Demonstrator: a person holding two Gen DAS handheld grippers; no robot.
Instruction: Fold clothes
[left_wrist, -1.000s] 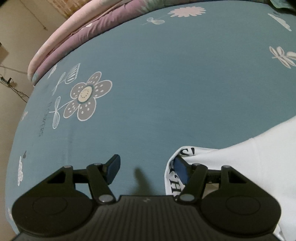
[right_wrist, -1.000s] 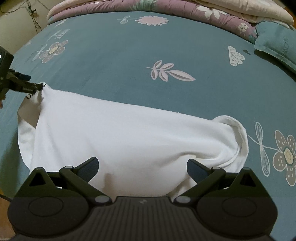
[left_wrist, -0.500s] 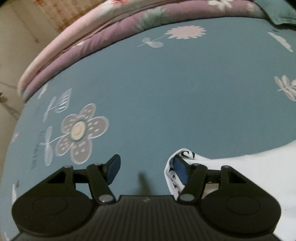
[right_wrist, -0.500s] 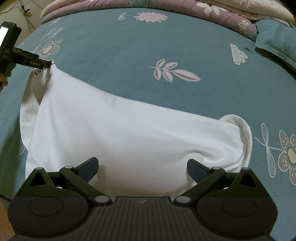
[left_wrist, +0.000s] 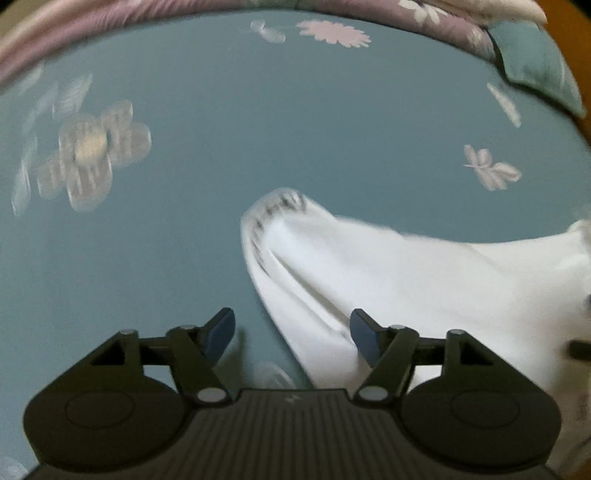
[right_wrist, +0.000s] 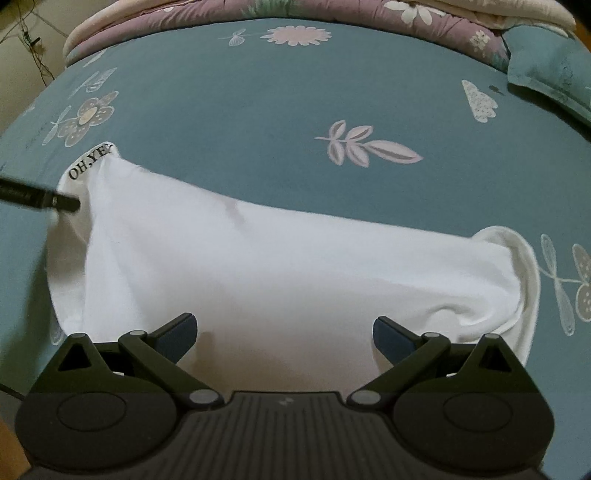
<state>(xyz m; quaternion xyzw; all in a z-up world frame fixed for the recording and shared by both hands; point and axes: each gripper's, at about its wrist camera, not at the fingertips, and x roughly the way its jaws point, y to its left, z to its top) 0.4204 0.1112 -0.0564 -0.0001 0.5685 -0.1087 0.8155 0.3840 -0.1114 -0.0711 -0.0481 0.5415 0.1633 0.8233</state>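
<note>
Right wrist view: your right gripper (right_wrist: 284, 332), jaws wide, hovers over the white cotton T-shirt (right_wrist: 277, 266); its long axis runs left-right across frame.

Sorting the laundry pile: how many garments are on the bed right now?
1. A single white garment with black lettering lies spread on the teal bedsheet, in front of the open right gripper. More may lie outside the views.
</note>
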